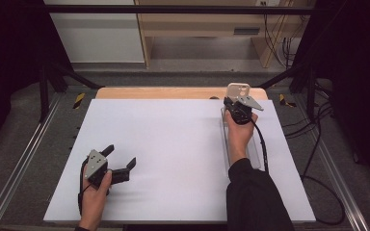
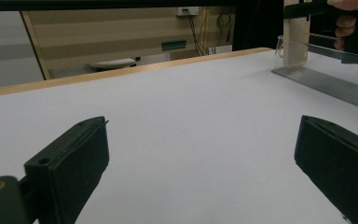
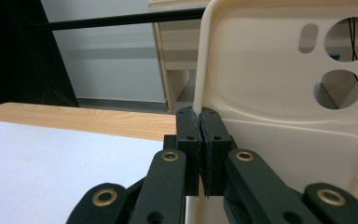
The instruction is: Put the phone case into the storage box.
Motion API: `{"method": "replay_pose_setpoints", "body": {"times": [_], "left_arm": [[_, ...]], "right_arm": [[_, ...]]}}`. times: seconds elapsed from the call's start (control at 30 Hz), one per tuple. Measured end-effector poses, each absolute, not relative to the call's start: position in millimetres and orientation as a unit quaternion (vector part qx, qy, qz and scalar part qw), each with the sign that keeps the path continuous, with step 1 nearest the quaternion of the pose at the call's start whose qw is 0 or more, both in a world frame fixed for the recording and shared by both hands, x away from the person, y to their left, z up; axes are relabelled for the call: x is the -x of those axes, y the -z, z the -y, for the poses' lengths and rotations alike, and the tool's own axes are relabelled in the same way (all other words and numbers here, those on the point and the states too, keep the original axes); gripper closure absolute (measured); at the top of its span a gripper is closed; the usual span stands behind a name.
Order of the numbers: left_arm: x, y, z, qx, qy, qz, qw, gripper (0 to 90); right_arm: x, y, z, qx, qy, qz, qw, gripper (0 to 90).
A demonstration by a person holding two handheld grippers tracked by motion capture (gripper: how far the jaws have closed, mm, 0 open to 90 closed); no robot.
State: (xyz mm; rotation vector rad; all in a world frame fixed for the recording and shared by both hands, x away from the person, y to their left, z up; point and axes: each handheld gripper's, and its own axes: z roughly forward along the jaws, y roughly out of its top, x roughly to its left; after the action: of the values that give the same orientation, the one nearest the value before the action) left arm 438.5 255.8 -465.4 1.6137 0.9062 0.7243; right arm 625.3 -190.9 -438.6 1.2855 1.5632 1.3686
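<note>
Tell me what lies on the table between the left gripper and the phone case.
Nothing: in the high view, bare white table stretches from the open left gripper to the phone case, pinched by the right gripper over a clear tray.

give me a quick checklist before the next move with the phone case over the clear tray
1. Right gripper shut on the phone case: ok, jaws pinch its edge.
2. Case held upright: ok, it stands vertical above the clear tray in the left gripper view.
3. Case lined up with the tray's slot: cannot tell, the hand hides the lower part in the high view.
4. Left gripper out of the way: ok, open and resting on the white table, far from the tray.
5. Path around the tray free: ok, nothing else lies on the table near it.
</note>
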Motion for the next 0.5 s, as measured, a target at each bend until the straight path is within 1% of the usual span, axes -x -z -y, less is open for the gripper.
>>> {"method": "replay_pose_setpoints", "body": {"times": [0.5], "left_arm": [[-438.5, 465.1, -256.2, -0.679, -0.306, -0.383, 0.546, 3.1]], "right_arm": [[-627.6, 442.0, 190.3, -0.5, -0.516, -0.61, 0.335, 87.8]]}}
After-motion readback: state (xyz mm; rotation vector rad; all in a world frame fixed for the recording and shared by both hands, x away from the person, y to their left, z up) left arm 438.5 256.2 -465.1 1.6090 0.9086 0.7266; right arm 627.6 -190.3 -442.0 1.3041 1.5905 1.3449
